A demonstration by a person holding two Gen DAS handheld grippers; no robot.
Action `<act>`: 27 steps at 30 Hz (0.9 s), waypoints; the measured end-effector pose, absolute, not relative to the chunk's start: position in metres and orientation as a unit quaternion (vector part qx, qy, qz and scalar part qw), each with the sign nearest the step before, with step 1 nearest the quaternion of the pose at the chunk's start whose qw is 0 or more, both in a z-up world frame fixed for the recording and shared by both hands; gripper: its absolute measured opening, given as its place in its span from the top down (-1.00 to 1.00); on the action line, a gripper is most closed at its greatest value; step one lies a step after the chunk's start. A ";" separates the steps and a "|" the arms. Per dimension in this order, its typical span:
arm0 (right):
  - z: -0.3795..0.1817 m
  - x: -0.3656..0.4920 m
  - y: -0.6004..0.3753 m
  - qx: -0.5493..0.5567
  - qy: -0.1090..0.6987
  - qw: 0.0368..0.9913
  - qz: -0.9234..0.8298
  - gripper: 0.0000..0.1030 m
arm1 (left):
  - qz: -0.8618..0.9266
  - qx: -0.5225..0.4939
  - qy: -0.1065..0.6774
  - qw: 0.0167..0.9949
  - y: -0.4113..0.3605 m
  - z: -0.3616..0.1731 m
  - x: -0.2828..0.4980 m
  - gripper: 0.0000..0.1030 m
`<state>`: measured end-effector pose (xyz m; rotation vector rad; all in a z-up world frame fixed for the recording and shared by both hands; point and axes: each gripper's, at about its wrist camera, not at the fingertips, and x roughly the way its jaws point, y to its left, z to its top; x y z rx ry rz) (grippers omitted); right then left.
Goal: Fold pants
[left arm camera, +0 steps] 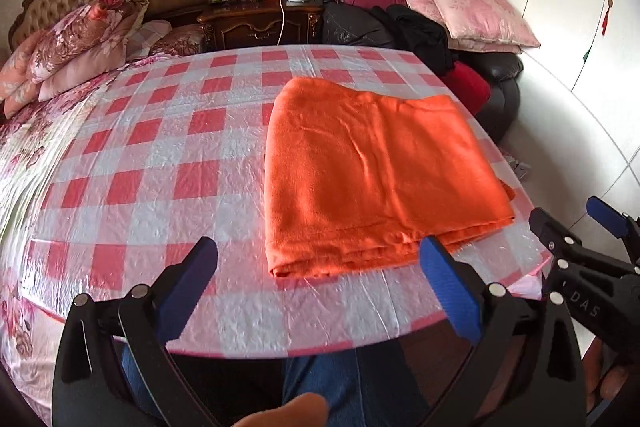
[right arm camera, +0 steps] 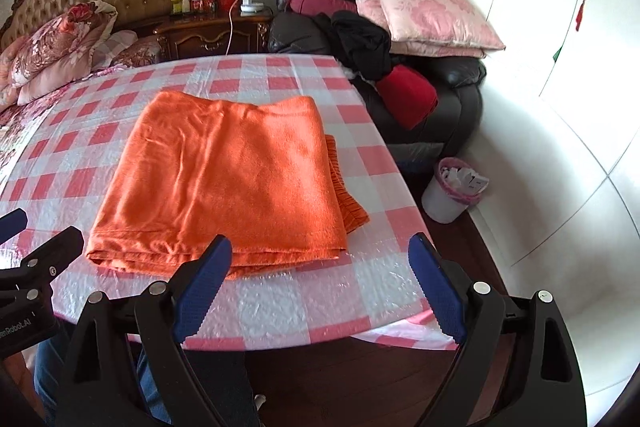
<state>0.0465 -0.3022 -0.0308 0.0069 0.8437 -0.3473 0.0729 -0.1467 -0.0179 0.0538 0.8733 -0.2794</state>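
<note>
The orange pants (left arm camera: 372, 163) lie folded into a flat, several-layered rectangle on the table with the red-and-white checked cover (left arm camera: 160, 155). My left gripper (left arm camera: 318, 247) hovers open above the table's near edge, just short of the fold's near left corner, with nothing between its blue pads. In the right wrist view the pants (right arm camera: 232, 175) show a ribbed waistband edge sticking out on the right. My right gripper (right arm camera: 320, 243) is open and empty too, above the near right part of the table (right arm camera: 300, 303). Each gripper appears at the edge of the other's view: right gripper (left arm camera: 566, 211), left gripper (right arm camera: 44, 225).
A bed with floral bedding (left arm camera: 60, 39) adjoins the table on the left, with a dark nightstand (left arm camera: 260, 23) behind. A black leather sofa with pink pillows (right arm camera: 424, 7) stands at the back right, a white wastebasket (right arm camera: 456, 191) on the floor beside it. The person's jeans-clad legs (left arm camera: 340, 379) are under the near edge.
</note>
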 end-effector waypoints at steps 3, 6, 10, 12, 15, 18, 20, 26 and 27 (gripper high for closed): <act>-0.020 0.029 -0.297 -0.001 0.398 0.900 -0.175 -0.68 | -0.142 0.030 0.415 0.898 -0.146 -0.009 0.059 -0.96; -0.015 0.019 -0.301 0.014 0.397 0.900 -0.180 -0.68 | -0.150 0.040 0.405 0.901 -0.149 -0.002 0.052 -0.96; -0.014 0.015 -0.304 0.014 0.397 0.898 -0.189 -0.68 | -0.154 0.037 0.402 0.902 -0.151 0.000 0.051 -0.96; -0.014 0.016 -0.304 0.009 0.398 0.897 -0.193 -0.67 | -0.156 0.035 0.404 0.900 -0.152 -0.002 0.053 -0.96; -0.016 0.019 -0.304 0.003 0.398 0.896 -0.197 -0.67 | -0.161 0.035 0.406 0.899 -0.155 -0.004 0.054 -0.96; -0.016 0.019 -0.305 0.009 0.398 0.897 -0.190 -0.67 | -0.165 0.036 0.408 0.897 -0.156 -0.007 0.056 -0.96; -0.017 0.019 -0.307 0.017 0.400 0.897 -0.186 -0.68 | -0.166 0.036 0.410 0.896 -0.155 -0.009 0.056 -0.96; -0.021 0.019 -0.305 0.013 0.404 0.896 -0.184 -0.68 | -0.166 0.038 0.408 0.897 -0.154 -0.010 0.056 -0.96; -0.021 0.019 -0.305 0.014 0.404 0.896 -0.184 -0.68 | -0.167 0.038 0.408 0.897 -0.154 -0.010 0.056 -0.96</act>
